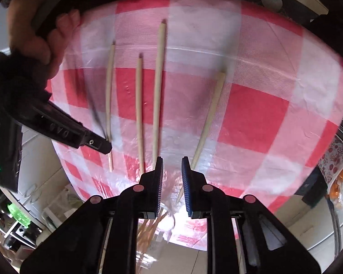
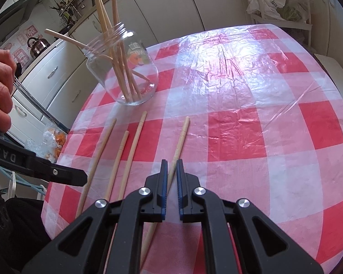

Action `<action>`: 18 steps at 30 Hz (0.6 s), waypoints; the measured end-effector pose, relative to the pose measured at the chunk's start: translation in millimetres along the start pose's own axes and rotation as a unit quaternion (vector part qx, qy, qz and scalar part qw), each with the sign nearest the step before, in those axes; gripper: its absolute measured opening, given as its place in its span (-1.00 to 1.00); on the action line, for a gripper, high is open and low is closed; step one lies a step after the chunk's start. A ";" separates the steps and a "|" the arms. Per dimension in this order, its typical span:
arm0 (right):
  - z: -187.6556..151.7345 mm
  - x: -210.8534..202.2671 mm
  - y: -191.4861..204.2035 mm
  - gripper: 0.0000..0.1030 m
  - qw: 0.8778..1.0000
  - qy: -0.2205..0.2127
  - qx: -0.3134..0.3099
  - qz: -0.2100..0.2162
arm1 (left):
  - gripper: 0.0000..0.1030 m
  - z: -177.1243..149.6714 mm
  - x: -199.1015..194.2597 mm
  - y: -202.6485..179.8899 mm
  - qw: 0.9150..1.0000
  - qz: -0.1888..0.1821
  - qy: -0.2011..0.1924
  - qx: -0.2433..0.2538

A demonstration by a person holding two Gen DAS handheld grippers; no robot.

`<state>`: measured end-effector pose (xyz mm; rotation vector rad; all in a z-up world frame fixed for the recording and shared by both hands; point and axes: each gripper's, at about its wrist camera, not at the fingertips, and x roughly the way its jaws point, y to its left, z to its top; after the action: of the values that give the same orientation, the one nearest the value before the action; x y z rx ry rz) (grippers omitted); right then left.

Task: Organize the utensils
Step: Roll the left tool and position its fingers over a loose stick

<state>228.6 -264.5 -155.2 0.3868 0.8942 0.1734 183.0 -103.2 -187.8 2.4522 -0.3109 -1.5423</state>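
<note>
Right tool (image 2: 170, 182) narrow, straddling rightmost chopstick (image 2: 180, 141) on desk (image 2: 263, 137), not clamped; left tool (image 1: 172, 178) narrow, empty. Step: pickup. Next likely: clamp, carry to jar (image 2: 123, 68) at 11 o'clock.

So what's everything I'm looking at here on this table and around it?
Loose chopsticks: four, pale wood, lying roughly side by side on the table.
Jar: one, clear glass, far left part of the table, tilted.
Chopsticks in jar: several, pale wood, sticking out of the top.
Tablecloth: one, red and white check under clear plastic, covering the table.
Cupboards: cream, behind the table.
Kettle: one, shiny metal, on the counter at far left.
Right gripper: black with blue pads, fingers either side of the rightmost loose chopstick, not quite closed.
Left gripper: black with blue pads, open, low over the table edge.
</note>
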 end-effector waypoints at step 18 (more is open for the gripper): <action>0.5 0.8 -3.3 -0.84 1.000 0.004 0.013 0.012 | -0.93 13.3 4.7 -2.8 0.998 -0.056 0.005 -0.011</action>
<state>229.5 -267.5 -156.9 0.4211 0.9012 0.1858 173.2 -103.0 -198.2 2.4971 -0.1569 -1.5677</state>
